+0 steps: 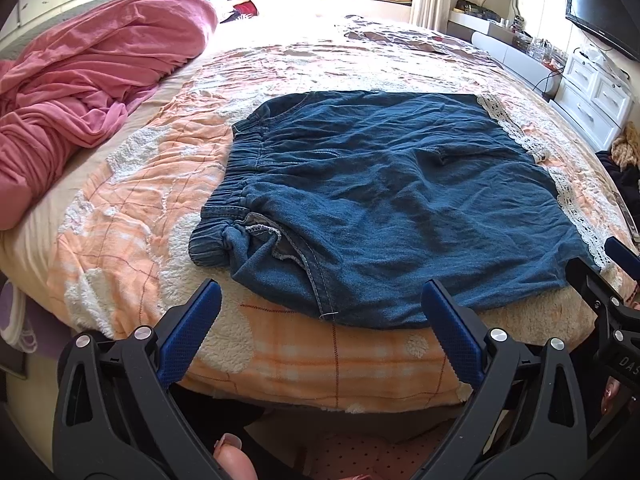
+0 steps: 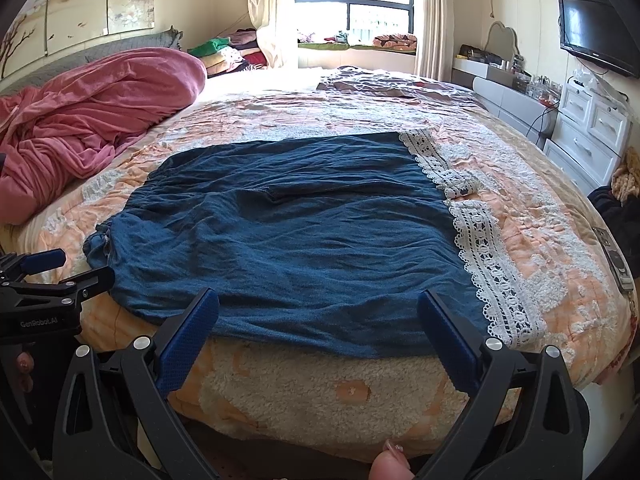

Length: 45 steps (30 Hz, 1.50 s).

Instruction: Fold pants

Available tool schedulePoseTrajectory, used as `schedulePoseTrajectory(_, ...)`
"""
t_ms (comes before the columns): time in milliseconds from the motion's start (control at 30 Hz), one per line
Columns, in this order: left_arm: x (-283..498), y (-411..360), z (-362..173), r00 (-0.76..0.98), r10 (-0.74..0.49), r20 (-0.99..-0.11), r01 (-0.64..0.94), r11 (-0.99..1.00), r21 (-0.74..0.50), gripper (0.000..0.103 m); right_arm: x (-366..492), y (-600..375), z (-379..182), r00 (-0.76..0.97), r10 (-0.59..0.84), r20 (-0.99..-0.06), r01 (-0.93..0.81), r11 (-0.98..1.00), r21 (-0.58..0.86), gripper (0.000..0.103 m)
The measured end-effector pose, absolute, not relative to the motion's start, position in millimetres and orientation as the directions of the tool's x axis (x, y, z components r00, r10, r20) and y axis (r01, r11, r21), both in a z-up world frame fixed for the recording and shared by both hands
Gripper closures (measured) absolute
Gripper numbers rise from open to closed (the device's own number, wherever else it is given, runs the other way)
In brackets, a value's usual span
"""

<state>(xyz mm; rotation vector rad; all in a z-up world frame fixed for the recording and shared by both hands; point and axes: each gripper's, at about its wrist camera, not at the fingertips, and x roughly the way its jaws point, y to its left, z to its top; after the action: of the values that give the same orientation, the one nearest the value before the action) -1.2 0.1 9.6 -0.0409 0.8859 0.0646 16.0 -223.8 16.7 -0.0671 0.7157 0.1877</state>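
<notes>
Two black grippers with blue pads hover at the near edge of a bed (image 1: 120, 208), neither touching cloth. On the left, the left gripper (image 1: 320, 324) has its jaws spread wide and empty, near the elastic waistband (image 1: 236, 184). Dark blue pants (image 2: 288, 232) lie flat across the orange and white quilt, waistband left, white lace hem (image 2: 488, 256) right. On the right, the right gripper (image 2: 318, 328) is likewise spread wide. A pink blanket (image 2: 100, 112) is heaped far left; a small object by the bed's right edge is too blurred to identify.
</notes>
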Motion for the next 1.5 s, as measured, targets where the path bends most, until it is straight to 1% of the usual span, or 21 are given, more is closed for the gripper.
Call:
schedulePoseTrajectory(300,4.7,4.9,9.1,0.63,0.019,-0.777,-0.07,0.997,-0.031,0.009,25.7,-219.5,14.0,0.721,0.177,-0.67,-0.218,0.976,0.024,0.004)
schedulePoseTrajectory(467,21.3,16.0,8.2,0.621,0.01,-0.784,-0.068,0.997,-0.041,0.009,52.1,-214.9,15.2,0.685,0.237,-0.689,-0.26,0.963,0.073,0.004)
schedulePoseTrajectory(600,42.9,33.9,8.4,0.616,0.027,-0.787,-0.087,0.996,-0.034,0.009,81.6,-205.8,17.8,0.664,0.267,-0.698,-0.308,0.949,0.071,0.004)
schedulePoseTrajectory(700,64.4,50.0,9.0,0.608,0.058,-0.792,-0.107,0.994,-0.01,0.009,107.4,-200.6,18.6,0.65,0.274,-0.709,-0.331,0.942,0.061,0.004)
schedulePoseTrajectory(767,80.7,62.3,11.0,0.606,0.076,-0.792,-0.119,0.993,0.004,0.009,127.5,-197.8,19.7,0.624,0.297,-0.723,-0.349,0.933,0.082,0.004)
schedulePoseTrajectory(833,98.5,73.9,11.5,0.601,0.059,-0.797,-0.122,0.992,-0.018,0.009,151.7,-195.2,23.5,0.603,0.313,-0.734,-0.359,0.928,0.101,0.004)
schedulePoseTrajectory(933,126.5,86.4,11.3,0.589,0.054,-0.806,-0.116,0.993,-0.019,0.009,183.5,-186.9,28.9,0.604,0.31,-0.735,-0.382,0.921,0.074,0.004)
schedulePoseTrajectory(1000,147.7,94.9,8.1,0.578,0.055,-0.814,-0.123,0.992,-0.02,0.009,208.0,-177.4,28.7,0.576,0.317,-0.754,-0.415,0.907,0.064,0.004)
schedulePoseTrajectory(1233,210.9,107.2,-11.2,0.552,0.027,-0.834,-0.068,0.998,-0.013,0.009,281.8,-142.7,18.0,0.506,0.336,-0.794,-0.494,0.868,0.052,0.004)
schedulePoseTrajectory(1400,237.2,107.4,-21.8,0.549,-0.02,-0.835,-0.002,1.0,-0.025,0.026,318.7,-123.5,8.8,0.487,0.329,-0.809,-0.554,0.833,0.005,0.004)
schedulePoseTrajectory(1433,240.4,105.7,-23.7,0.549,-0.027,-0.835,0.016,1.0,-0.021,0.033,324.7,-119.1,7.2,0.483,0.332,-0.811,-0.569,0.822,-0.003,0.004)
schedulePoseTrajectory(1467,242.7,104.4,-24.8,0.551,-0.031,-0.834,0.03,0.999,-0.017,0.041,331.8,-114.4,5.2,0.47,0.34,-0.814,-0.59,0.807,-0.004,0.004)
schedulePoseTrajectory(1500,243.6,103.2,-25.5,0.555,-0.044,-0.831,0.05,0.999,-0.02,0.045,336.4,-111.0,3.5,0.459,0.346,-0.818,-0.605,0.796,-0.003,0.004)
